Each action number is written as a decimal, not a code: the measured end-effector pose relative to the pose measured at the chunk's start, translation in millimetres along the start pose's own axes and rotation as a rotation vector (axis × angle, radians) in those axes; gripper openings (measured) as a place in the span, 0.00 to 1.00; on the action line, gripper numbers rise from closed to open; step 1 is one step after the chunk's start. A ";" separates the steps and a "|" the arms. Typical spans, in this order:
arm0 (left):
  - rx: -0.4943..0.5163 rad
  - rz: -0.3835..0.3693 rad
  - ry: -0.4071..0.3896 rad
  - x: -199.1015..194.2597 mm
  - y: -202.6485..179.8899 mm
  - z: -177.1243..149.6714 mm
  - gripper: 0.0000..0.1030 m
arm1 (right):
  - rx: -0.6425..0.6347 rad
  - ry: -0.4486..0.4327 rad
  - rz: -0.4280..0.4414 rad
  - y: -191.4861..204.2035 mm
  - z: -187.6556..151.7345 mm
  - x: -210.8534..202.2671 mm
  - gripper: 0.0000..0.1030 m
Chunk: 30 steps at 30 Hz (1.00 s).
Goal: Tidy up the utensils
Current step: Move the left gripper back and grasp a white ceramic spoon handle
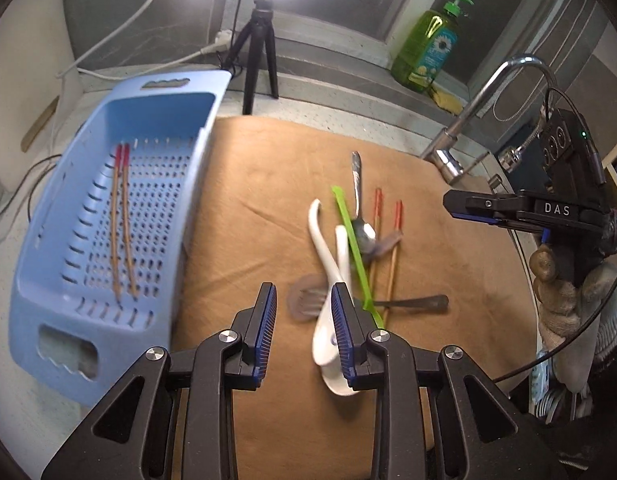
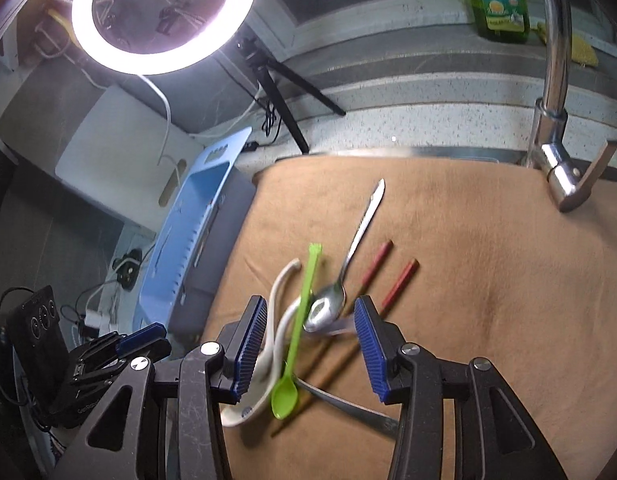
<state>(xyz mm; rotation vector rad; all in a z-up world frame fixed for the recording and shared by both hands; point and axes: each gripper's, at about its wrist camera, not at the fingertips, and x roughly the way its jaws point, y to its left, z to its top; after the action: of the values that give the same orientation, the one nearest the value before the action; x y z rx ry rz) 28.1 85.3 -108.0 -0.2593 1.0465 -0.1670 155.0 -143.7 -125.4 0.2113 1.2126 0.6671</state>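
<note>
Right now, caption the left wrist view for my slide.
Open left claw above a brown cloth strewn with spoons and chopsticks; a blue basket holds two chopsticks.

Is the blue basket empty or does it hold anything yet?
Not empty. The blue basket holds one pair of red-tipped chopsticks, lying side by side on its slotted floor. Nothing else shows inside.

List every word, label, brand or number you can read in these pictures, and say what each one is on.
"DAS": white letters on the black body of the right gripper, seen from the left wrist view.
Embossed lettering on the left gripper body: starts like "Gen", the rest too blurred to read.
Label on the green soap bottle: a daisy picture and print, too small and blurred to read in either view.
Nothing readable on the blue basket or the utensils.
</note>
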 end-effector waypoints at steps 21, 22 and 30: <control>0.056 0.019 0.077 25.0 -31.8 -28.8 0.26 | -0.033 0.170 0.155 26.2 3.4 46.0 0.41; 0.060 0.016 0.077 26.2 -32.5 -28.3 0.26 | -0.040 0.180 0.160 29.4 5.8 50.5 0.40; 0.129 0.029 0.085 36.7 -35.8 -30.1 0.26 | -0.065 0.297 0.069 49.2 26.9 105.7 0.32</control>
<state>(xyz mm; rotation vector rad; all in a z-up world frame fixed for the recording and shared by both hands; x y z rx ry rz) 19.5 37.6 -142.4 -0.1210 1.1184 -0.2206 181.7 -38.4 -175.4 0.1016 1.4699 0.8169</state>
